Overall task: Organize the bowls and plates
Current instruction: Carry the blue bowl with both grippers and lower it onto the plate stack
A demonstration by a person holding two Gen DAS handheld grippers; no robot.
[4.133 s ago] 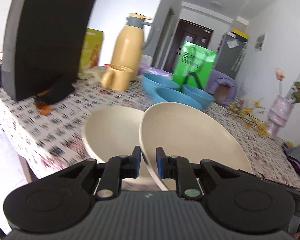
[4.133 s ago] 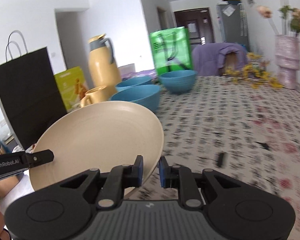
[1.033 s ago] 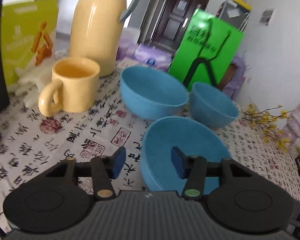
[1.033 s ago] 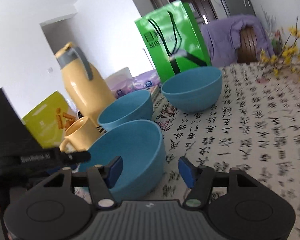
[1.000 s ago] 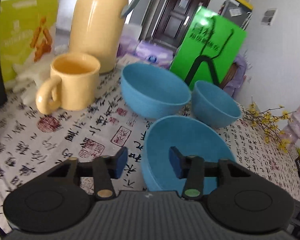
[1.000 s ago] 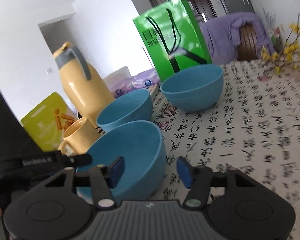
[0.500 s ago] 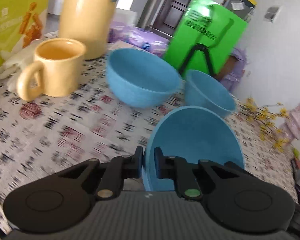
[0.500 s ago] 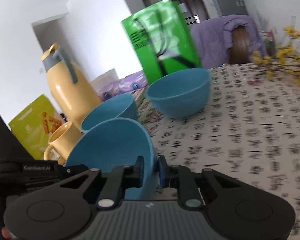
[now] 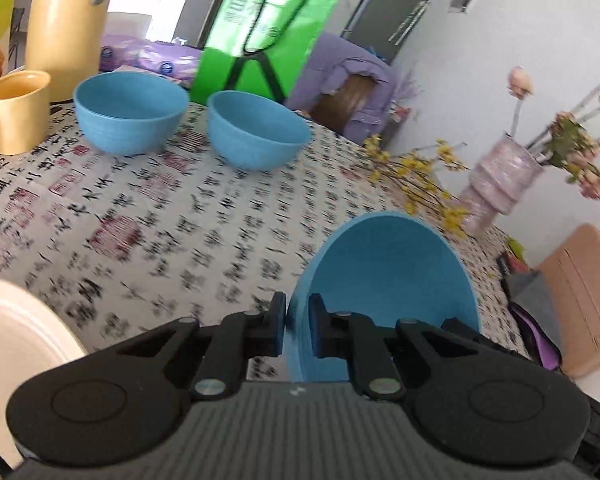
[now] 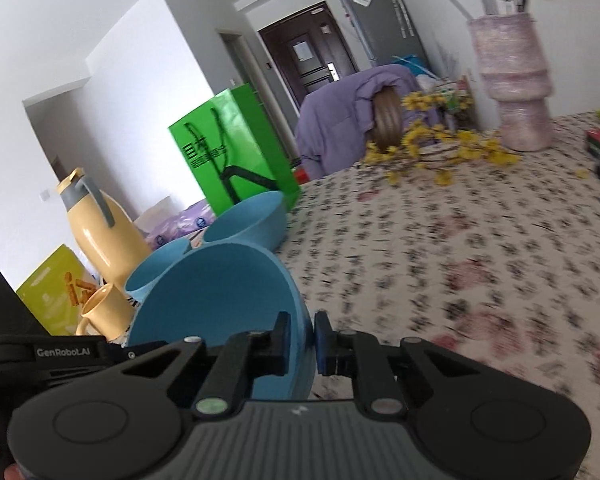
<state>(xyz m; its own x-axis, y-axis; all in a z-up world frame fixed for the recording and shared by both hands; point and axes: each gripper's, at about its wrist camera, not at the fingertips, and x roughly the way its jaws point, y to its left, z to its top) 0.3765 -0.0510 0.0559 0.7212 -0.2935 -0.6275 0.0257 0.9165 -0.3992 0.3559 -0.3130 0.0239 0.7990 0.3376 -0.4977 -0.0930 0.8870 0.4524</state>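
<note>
Both grippers are shut on the rim of one large blue bowl (image 9: 392, 272) and hold it tilted above the patterned tablecloth (image 9: 160, 216). My left gripper (image 9: 298, 326) pinches its left rim. My right gripper (image 10: 301, 338) pinches the right rim of the same bowl (image 10: 216, 292). Two more blue bowls stand at the back: a wide one (image 9: 130, 114) and a smaller one (image 9: 256, 136). They also show in the right wrist view, the wide one (image 10: 156, 272) and the smaller one (image 10: 252, 220). A cream plate (image 9: 16, 320) lies at the near left edge.
A yellow mug (image 9: 18, 110), a yellow thermos (image 9: 66, 20) and a green bag (image 9: 260, 36) stand at the back of the table. A pink vase with flowers (image 9: 504, 184) and yellow flower sprigs (image 9: 416, 176) are at the right. A chair with a purple jacket (image 10: 352, 120) stands behind the table.
Both grippers closed on the large blue bowl's rim, lifted it and carried it to the right, away from the other two bowls. The cream plate has come into view at the left.
</note>
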